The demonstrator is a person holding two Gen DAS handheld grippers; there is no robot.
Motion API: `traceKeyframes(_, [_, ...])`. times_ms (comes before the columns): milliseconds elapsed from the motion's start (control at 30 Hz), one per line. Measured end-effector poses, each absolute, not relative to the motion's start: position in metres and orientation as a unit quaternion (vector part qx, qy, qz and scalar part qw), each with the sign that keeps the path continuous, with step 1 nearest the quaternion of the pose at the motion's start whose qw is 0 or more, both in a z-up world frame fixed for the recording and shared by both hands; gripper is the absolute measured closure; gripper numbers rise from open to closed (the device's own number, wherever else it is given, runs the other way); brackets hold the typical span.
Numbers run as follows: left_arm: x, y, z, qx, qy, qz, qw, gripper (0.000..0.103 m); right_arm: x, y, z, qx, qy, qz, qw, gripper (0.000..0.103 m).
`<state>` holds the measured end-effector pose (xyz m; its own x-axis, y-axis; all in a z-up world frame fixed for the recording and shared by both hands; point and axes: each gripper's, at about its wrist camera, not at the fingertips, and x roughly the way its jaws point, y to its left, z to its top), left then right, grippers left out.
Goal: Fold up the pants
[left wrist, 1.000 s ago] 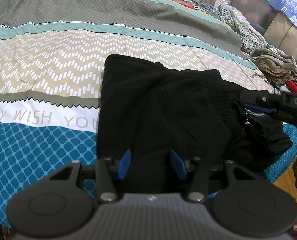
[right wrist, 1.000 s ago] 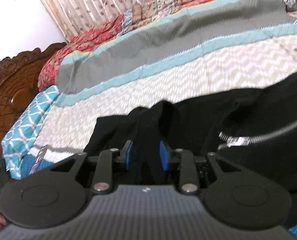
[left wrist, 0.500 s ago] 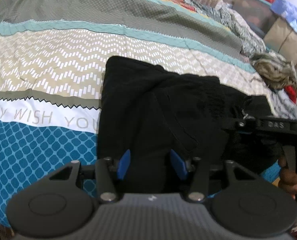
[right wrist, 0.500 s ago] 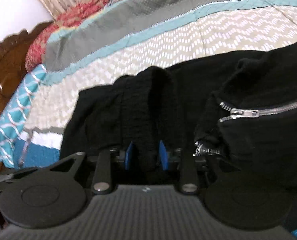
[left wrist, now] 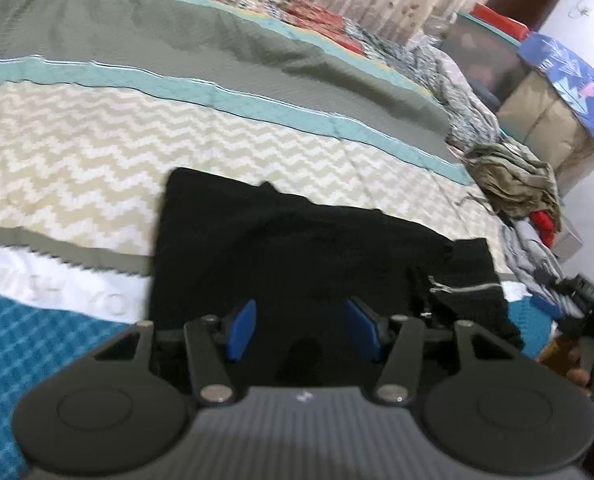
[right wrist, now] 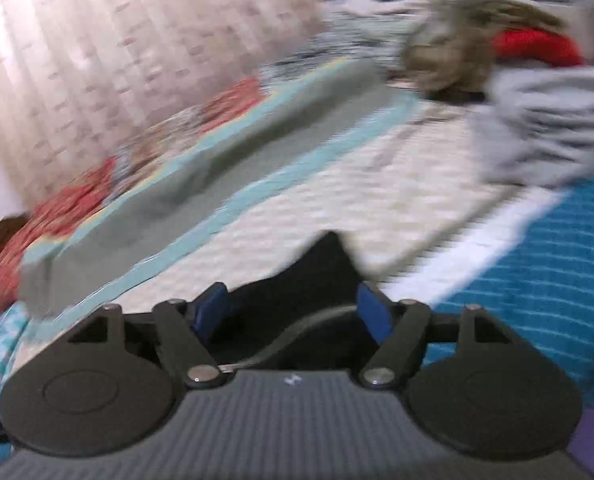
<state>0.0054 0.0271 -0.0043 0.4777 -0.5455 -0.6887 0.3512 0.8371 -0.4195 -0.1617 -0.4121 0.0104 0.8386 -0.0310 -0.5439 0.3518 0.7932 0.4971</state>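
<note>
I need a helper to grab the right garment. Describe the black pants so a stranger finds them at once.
Start at the bed's patterned bedspread. Near its front edge, where the zigzag band meets the blue section, lie the black pants, folded into a flat block. They are the only black garment, with a silver zipper at the right end, unlike the crumpled olive clothes further right.

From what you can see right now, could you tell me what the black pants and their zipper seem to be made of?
Black pants: soft matte cloth, perhaps knit; it lies limp and shows no shine. Zipper: probably metal, from its silvery, glinting teeth.
</note>
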Motion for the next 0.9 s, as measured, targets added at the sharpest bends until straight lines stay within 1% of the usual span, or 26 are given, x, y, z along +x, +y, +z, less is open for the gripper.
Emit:
traceKeyframes(133, [0.005,0.002,-0.008,-0.093,0.44,-0.29,0.845,0.052,-0.18,-0.434,-0.022,0.363,0.284,-0.126,0.878,0.028])
traceKeyframes(267, [0.004,-0.017,-0.026,-0.074,0.466,-0.3,0.829,0.052,-0.176,-0.438,-0.048,0.421,0.304,-0.093,0.849,0.028])
traceKeyframes(367, [0.005,-0.024,-0.045,-0.054,0.494,-0.283,0.82,0.053,-0.168,-0.427,-0.048,0.405,0.313,-0.073,0.856,0.029])
traceKeyframes(400, [0.005,-0.024,-0.046,-0.056,0.493,-0.283,0.82,0.053,-0.165,-0.424,-0.047,0.401,0.316,-0.067,0.857,0.032])
traceKeyframes(433, [0.005,-0.023,-0.045,-0.06,0.494,-0.284,0.82,0.053,-0.162,-0.42,-0.048,0.401,0.319,-0.06,0.857,0.04])
traceKeyframes(467, [0.006,-0.022,-0.044,-0.064,0.496,-0.284,0.818,0.053,-0.159,-0.421,-0.047,0.395,0.323,-0.059,0.858,0.045])
traceKeyframes(533, [0.007,-0.017,-0.044,-0.072,0.499,-0.284,0.816,0.053,-0.156,-0.416,-0.041,0.366,0.336,-0.065,0.865,0.077])
traceKeyframes(567, [0.007,-0.015,-0.042,-0.075,0.499,-0.284,0.815,0.053,-0.155,-0.413,-0.037,0.356,0.336,-0.068,0.869,0.077])
traceKeyframes(600, [0.008,-0.013,-0.04,-0.078,0.498,-0.284,0.816,0.053,-0.156,-0.411,-0.033,0.349,0.332,-0.067,0.874,0.082])
traceKeyframes(633, [0.008,-0.011,-0.037,-0.08,0.495,-0.284,0.817,0.053,-0.157,-0.408,-0.027,0.34,0.325,-0.063,0.88,0.083])
traceKeyframes(733, [0.01,-0.002,-0.023,-0.095,0.478,-0.283,0.826,0.052,-0.155,-0.39,0.0,0.285,0.303,-0.045,0.909,0.084])
traceKeyframes(833, [0.017,0.011,-0.001,-0.13,0.461,-0.289,0.829,0.051,-0.151,-0.365,0.022,0.231,0.282,-0.012,0.931,0.086])
traceKeyframes(900, [0.024,0.017,0.016,-0.156,0.448,-0.296,0.829,0.046,-0.144,-0.347,0.029,0.196,0.277,0.012,0.941,0.086])
